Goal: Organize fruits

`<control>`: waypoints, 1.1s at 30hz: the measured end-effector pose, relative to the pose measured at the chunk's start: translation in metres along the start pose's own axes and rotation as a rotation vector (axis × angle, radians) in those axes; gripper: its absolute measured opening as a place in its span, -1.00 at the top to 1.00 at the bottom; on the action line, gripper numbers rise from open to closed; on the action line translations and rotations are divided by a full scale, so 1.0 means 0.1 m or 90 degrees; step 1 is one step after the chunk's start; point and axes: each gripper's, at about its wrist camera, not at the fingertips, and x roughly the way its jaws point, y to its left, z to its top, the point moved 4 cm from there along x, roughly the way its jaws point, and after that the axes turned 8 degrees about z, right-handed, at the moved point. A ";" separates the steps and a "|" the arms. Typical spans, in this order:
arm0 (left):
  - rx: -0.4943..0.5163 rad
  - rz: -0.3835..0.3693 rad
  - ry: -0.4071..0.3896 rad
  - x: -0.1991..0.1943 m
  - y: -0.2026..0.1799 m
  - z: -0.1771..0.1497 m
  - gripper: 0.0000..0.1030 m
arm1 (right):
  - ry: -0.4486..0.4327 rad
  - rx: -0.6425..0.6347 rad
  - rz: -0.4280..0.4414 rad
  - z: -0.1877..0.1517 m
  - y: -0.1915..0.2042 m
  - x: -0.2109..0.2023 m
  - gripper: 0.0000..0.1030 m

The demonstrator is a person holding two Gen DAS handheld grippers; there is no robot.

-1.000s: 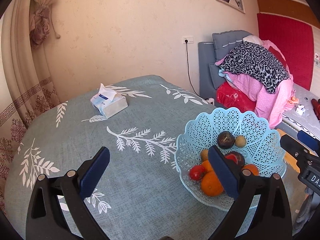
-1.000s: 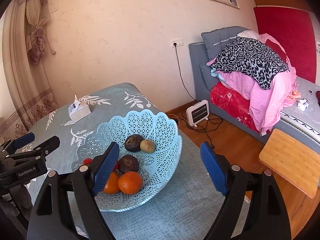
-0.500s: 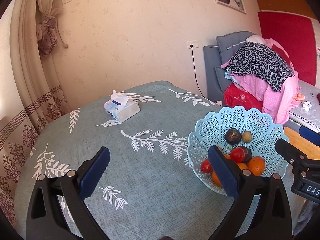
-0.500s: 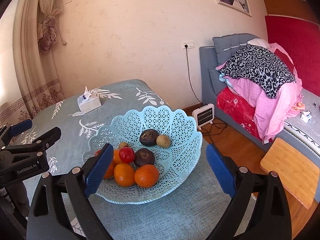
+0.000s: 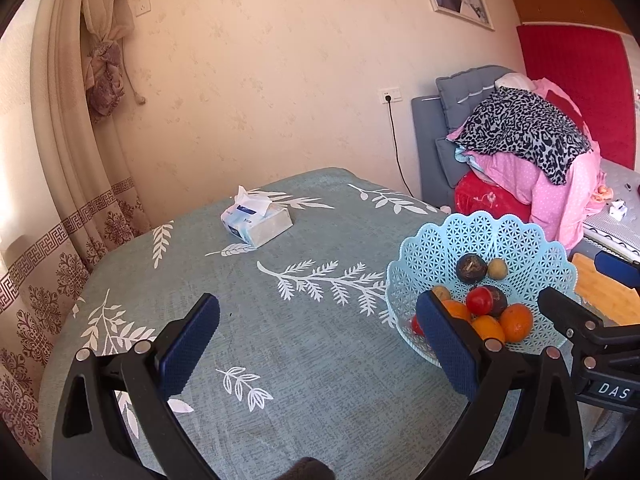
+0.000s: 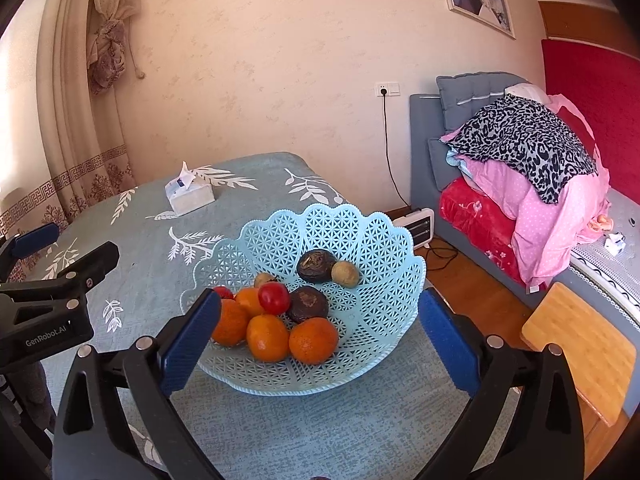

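A light blue lattice basket point(image 6: 372, 248) stands near the table's right edge and holds several fruits: oranges point(image 6: 313, 340), a red tomato point(image 6: 274, 298), two dark round fruits point(image 6: 316, 266) and small brown ones. It also shows in the left wrist view point(image 5: 432, 256). My right gripper point(image 6: 318, 340) is open and empty, just in front of the basket. My left gripper point(image 5: 316, 344) is open and empty over bare cloth, left of the basket. Each gripper shows in the other's view.
A tissue box point(image 5: 256, 220) lies at the far side of the table, on a grey-green leaf-print cloth point(image 5: 200, 272). A curtain point(image 5: 72, 160) hangs at left. A heater point(image 6: 416, 228), a bed with piled clothes point(image 6: 528, 168) and a wooden stool point(image 6: 580, 344) are right of the table.
Both grippers have pulled back and risen from the basket, so more of the table and room shows. Both stay open and empty. The fruits lie as before.
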 end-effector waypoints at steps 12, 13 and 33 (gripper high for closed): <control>0.012 0.034 -0.014 -0.13 0.05 -0.07 -0.90 | 0.012 -0.061 -0.030 -0.11 0.18 0.03 -0.94; 0.017 0.039 -0.014 -0.14 0.05 -0.08 -0.90 | 0.011 -0.069 -0.034 -0.12 0.20 0.03 -0.94; 0.049 0.055 -0.008 -0.16 -0.05 -0.18 -0.90 | 0.039 -0.099 -0.049 -0.26 0.24 0.18 -0.94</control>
